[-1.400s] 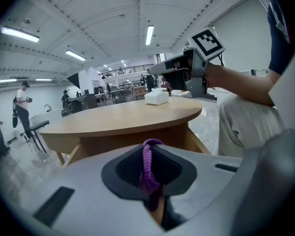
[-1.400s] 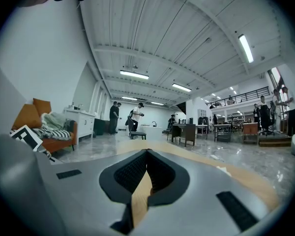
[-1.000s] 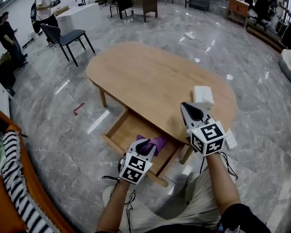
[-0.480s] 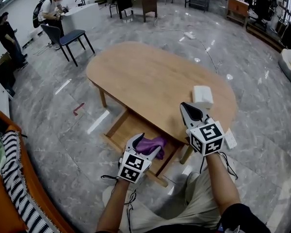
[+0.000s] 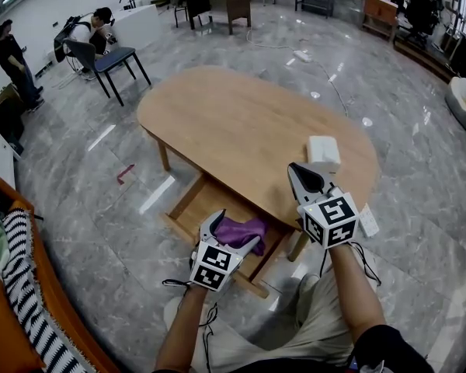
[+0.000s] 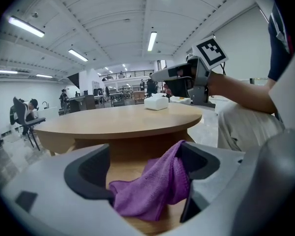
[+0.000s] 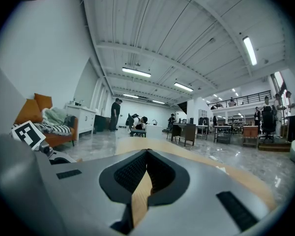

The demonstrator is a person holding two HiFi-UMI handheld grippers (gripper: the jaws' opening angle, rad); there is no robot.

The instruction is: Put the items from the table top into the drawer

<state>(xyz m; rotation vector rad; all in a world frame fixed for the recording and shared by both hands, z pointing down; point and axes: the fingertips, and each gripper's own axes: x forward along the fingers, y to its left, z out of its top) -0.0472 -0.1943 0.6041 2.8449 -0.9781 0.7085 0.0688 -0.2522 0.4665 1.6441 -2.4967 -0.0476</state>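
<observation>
Open drawer (image 5: 204,207), purple cloth (image 5: 241,230) inside, seemingly crumpled

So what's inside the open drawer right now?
A purple cloth sits in the drawer, between the jaws of the left gripper, which have just been opening. The drawer's rear, under the table top, is covered.

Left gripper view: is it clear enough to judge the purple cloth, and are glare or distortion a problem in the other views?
Left gripper view: fisheye with black corners, yet the purple cloth is sharp and evenly lit. Right gripper view: same dark corners; ceiling light strips blow out, centre stays clear. Head view: sharp, wide-angle bend; light streaks glare on the marble floor.
</observation>
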